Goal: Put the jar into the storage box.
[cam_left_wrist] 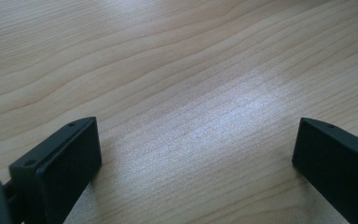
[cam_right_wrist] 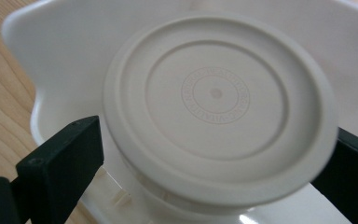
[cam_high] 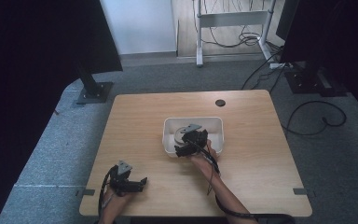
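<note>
Reaching into the white tub [cam_high: 216, 122] at mid-tabletop [cam_high: 135, 121], the right gripper [cam_high: 189, 141] has its jaws spread either side of a round cream lid [cam_right_wrist: 216, 109], apparently to seize it, whether touching is unclear, while the left gripper [cam_high: 131, 181] rests idle, jaws apart and empty, near the front edge.

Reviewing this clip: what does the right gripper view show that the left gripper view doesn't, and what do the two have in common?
Right gripper view alone: a round cream lid with a ring of embossed lettering at its centre, sitting between the two black jaws of the right hand-held gripper, inside a white tub. Whether the jaws touch the lid cannot be told.

Left gripper view alone: the left hand-held gripper, jaws wide apart with nothing between them.

Both: a pair of black jaws rising from the bottom, and the light wood table.
</note>
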`<state>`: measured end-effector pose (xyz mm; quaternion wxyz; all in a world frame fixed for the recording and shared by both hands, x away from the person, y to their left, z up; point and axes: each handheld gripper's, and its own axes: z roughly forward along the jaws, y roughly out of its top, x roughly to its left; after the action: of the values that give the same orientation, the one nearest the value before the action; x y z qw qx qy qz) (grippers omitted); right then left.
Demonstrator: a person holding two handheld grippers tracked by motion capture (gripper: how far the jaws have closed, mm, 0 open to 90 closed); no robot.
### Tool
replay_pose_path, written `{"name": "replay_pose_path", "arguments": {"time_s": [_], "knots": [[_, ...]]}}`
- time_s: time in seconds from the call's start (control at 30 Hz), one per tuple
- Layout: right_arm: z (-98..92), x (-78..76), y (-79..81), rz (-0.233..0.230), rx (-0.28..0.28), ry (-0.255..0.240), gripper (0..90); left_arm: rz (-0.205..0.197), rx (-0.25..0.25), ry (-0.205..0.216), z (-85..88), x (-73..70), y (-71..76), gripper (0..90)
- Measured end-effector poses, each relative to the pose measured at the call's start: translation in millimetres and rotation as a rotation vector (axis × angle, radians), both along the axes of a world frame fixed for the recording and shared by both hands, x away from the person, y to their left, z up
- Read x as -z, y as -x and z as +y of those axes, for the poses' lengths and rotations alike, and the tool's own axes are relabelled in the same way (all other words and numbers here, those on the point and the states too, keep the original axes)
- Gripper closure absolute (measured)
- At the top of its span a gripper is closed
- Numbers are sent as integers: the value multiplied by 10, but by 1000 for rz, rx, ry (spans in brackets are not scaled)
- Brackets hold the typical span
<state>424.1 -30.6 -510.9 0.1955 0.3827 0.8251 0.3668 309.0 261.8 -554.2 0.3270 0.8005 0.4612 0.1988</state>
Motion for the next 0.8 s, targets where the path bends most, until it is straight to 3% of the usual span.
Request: {"name": "replay_pose_path", "arguments": {"time_s": [0.47,0.8], "knots": [[-96,-129,101,-26,-34,3,38,0,0,0,0,0,0,8],[-190,-146,146,-6,-60,-21,36,0,0,0,0,0,0,8]]}}
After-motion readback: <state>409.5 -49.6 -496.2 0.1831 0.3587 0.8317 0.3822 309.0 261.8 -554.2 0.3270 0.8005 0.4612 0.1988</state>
